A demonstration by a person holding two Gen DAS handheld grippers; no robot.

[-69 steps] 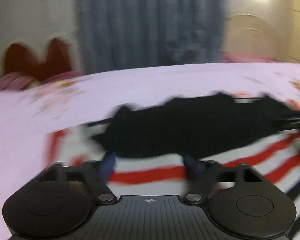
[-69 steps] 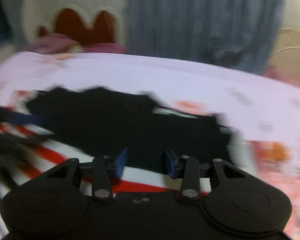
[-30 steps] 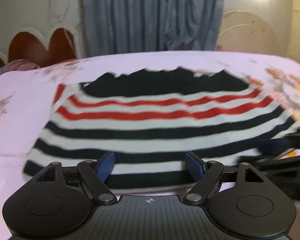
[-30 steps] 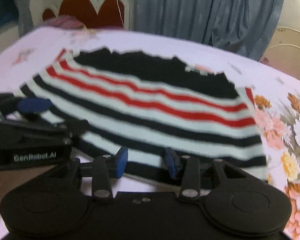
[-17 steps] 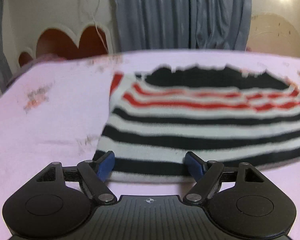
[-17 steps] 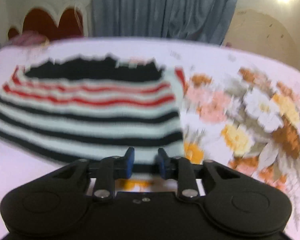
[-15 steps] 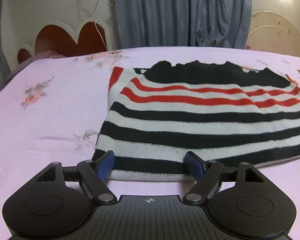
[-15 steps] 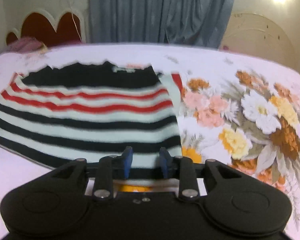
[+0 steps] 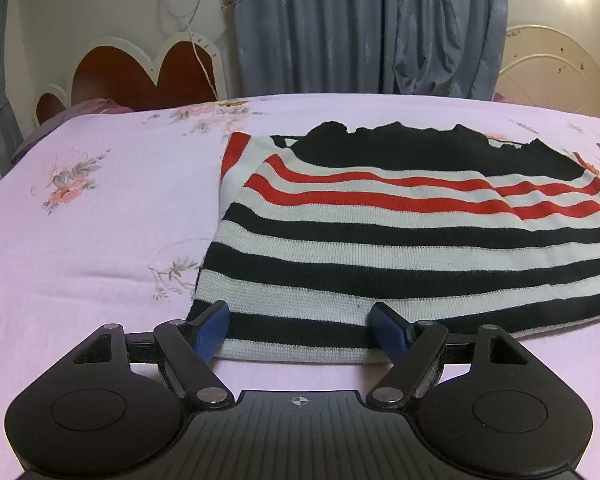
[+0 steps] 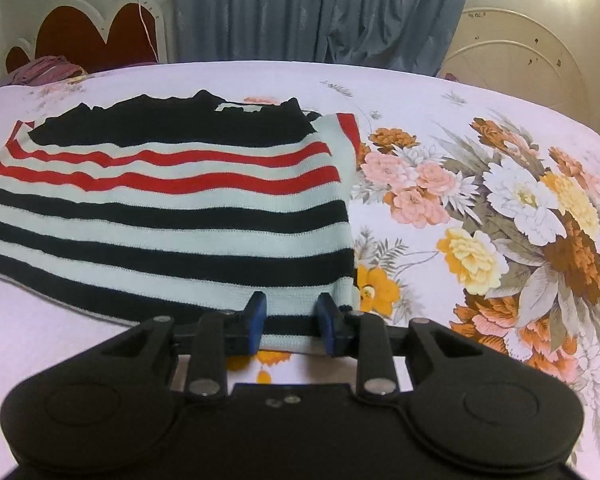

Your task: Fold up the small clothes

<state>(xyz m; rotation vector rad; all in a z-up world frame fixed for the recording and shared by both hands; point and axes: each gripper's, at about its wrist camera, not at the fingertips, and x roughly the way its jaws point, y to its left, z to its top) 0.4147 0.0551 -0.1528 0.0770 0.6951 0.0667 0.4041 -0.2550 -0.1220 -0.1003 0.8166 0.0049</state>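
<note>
The left gripper (image 9: 300, 330) gapes wide at the striped sweater's (image 9: 380, 240) near hem, lower centre; the right gripper (image 10: 290, 326), narrower but parted, straddles its lower-right corner, gripping nothing.

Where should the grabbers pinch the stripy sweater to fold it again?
Probably the near hem's two corners. The striped sweater lies flat on the bed sheet, its near edge slightly raised. The left gripper and right gripper are both open at that edge, so coming in low from the near side lets one finger slide under.
</note>
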